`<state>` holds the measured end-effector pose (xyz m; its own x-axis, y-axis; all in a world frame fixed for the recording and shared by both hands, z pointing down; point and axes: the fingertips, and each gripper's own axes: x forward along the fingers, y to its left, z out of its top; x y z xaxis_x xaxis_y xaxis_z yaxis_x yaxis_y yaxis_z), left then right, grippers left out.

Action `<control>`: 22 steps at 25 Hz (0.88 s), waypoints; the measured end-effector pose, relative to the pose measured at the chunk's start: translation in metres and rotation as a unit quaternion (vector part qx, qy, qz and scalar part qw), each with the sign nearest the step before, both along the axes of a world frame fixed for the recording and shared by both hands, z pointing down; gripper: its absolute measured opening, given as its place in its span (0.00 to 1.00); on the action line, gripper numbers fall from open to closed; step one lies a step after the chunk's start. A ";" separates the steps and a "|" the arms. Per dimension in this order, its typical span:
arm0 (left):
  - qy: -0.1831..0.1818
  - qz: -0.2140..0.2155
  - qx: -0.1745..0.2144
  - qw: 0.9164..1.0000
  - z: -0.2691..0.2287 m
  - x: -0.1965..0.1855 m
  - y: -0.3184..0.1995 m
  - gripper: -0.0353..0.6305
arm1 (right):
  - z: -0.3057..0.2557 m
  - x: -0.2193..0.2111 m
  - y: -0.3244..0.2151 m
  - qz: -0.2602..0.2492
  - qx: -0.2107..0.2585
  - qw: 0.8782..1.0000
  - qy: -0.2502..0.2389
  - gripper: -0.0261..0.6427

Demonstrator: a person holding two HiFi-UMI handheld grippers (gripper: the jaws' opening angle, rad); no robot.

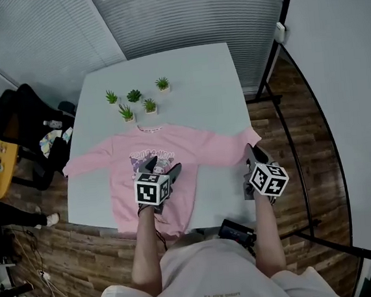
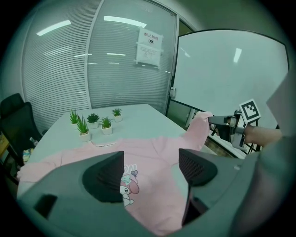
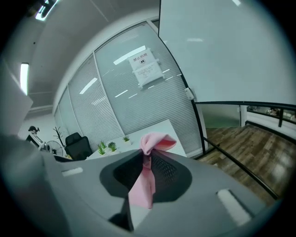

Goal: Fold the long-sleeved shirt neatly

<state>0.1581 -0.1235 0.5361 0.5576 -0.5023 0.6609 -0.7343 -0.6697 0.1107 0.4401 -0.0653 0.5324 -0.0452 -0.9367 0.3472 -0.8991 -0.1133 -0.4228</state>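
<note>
the left gripper (image 1: 162, 166) points forward and down, and its jaws stand apart with nothing pinched between them. the right gripper (image 1: 252, 151) points more level, with its jaws closed on the pink sleeve (image 3: 154, 141). both bare forearms reach forward, well apart.

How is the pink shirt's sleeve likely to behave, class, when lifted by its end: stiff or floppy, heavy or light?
Probably floppy: the sleeve hangs limp and bunched from the right gripper. Likely light, since a narrow pinch carries it. The shirt lies flat on the table, so its body may drag along.
</note>
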 end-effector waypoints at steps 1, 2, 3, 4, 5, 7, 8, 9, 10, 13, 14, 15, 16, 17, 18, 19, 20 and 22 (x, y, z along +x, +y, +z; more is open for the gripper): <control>0.000 -0.006 0.001 1.000 -0.002 -0.007 -0.001 0.62 | -0.002 -0.006 -0.003 -0.007 0.003 1.000 -0.007 0.14; 0.000 -0.013 0.003 1.000 -0.003 -0.014 -0.002 0.62 | -0.003 -0.012 -0.005 -0.013 0.005 1.000 -0.010 0.14; 0.000 -0.019 0.004 1.000 -0.005 -0.022 -0.002 0.62 | -0.004 -0.017 -0.008 -0.019 0.004 1.000 -0.007 0.14; -0.001 -0.025 0.006 1.000 -0.007 -0.029 -0.003 0.62 | -0.005 -0.022 -0.010 -0.023 0.003 1.000 0.000 0.14; -0.002 -0.031 0.007 1.000 -0.009 -0.037 -0.005 0.62 | -0.007 -0.027 -0.012 -0.027 0.002 1.000 0.007 0.14; -0.003 -0.042 0.009 0.999 -0.011 -0.053 -0.008 0.62 | -0.011 -0.038 -0.016 -0.032 0.006 0.999 0.010 0.14; -0.004 -0.046 0.010 0.999 -0.012 -0.060 -0.009 0.62 | -0.015 -0.043 -0.019 -0.035 0.013 0.999 0.007 0.14; -0.005 -0.051 0.010 0.999 -0.012 -0.067 -0.010 0.62 | -0.019 -0.048 -0.021 -0.039 0.023 0.999 0.000 0.14; -0.006 -0.055 0.009 0.998 -0.011 -0.074 -0.011 0.62 | -0.023 -0.054 -0.024 -0.043 0.033 0.998 -0.008 0.13; -0.008 -0.071 0.007 0.997 -0.009 -0.102 -0.016 0.62 | -0.028 -0.077 -0.034 -0.067 0.036 0.997 -0.001 0.13; -0.008 -0.076 0.007 0.997 -0.009 -0.112 -0.018 0.62 | -0.028 -0.086 -0.036 -0.077 0.030 0.997 0.012 0.13; -0.008 -0.081 0.007 0.997 -0.010 -0.122 -0.019 0.62 | -0.028 -0.095 -0.038 -0.086 0.026 0.996 0.024 0.13; -0.007 -0.084 0.008 0.996 -0.010 -0.131 -0.021 0.62 | -0.029 -0.104 -0.040 -0.091 0.025 0.995 0.029 0.13; -0.007 -0.085 0.008 0.996 -0.009 -0.140 -0.024 0.62 | -0.030 -0.112 -0.043 -0.092 0.028 0.995 0.028 0.13; -0.008 -0.084 0.008 0.996 -0.008 -0.148 -0.026 0.62 | -0.031 -0.120 -0.046 -0.090 0.031 0.995 0.024 0.13; -0.008 -0.081 0.007 0.997 -0.006 -0.156 -0.029 0.62 | -0.032 -0.127 -0.049 -0.086 0.032 0.996 0.021 0.13; -0.009 -0.078 0.006 0.997 -0.004 -0.164 -0.032 0.62 | -0.032 -0.134 -0.052 -0.081 0.031 0.996 0.020 0.13; -0.009 -0.068 0.003 0.998 0.001 -0.177 -0.039 0.62 | -0.033 -0.150 -0.058 -0.075 0.024 0.997 0.023 0.13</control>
<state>-0.0193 -0.1626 0.5366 0.4725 -0.5757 0.6673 -0.8200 -0.5646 0.0935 0.2897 -0.1236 0.4998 -0.1710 -0.9363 0.3068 -0.9230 0.0432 -0.3825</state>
